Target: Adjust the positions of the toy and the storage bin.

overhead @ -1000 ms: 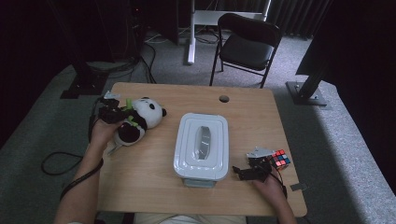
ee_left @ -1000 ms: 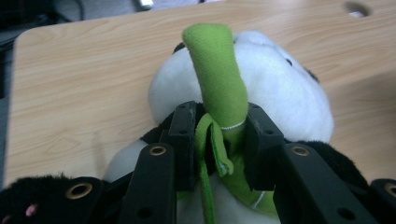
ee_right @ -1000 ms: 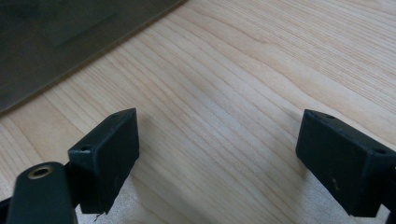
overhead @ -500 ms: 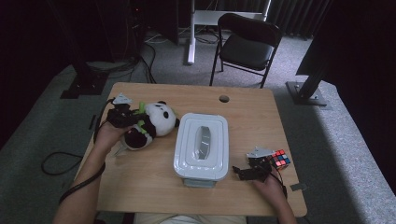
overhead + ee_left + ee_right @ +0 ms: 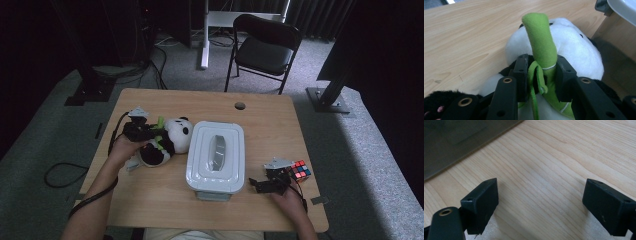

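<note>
Your left tool (image 5: 537, 72) is clamped on the green bamboo stalk (image 5: 541, 45) of the panda plush (image 5: 162, 142), already lying just left of the lidded white box (image 5: 216, 156); stowing remains, since the lid is on and your right tool (image 5: 540, 205) waits apart, empty

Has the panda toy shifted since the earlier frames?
Yes. The panda toy, held in the left gripper, moved rightward and now sits beside the white lidded box.

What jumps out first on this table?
The panda plush at the table's left, its green bamboo stalk between the left gripper's fingers. Beside it stands a lidded white box; a colourful puzzle cube lies by the open right gripper.
</note>
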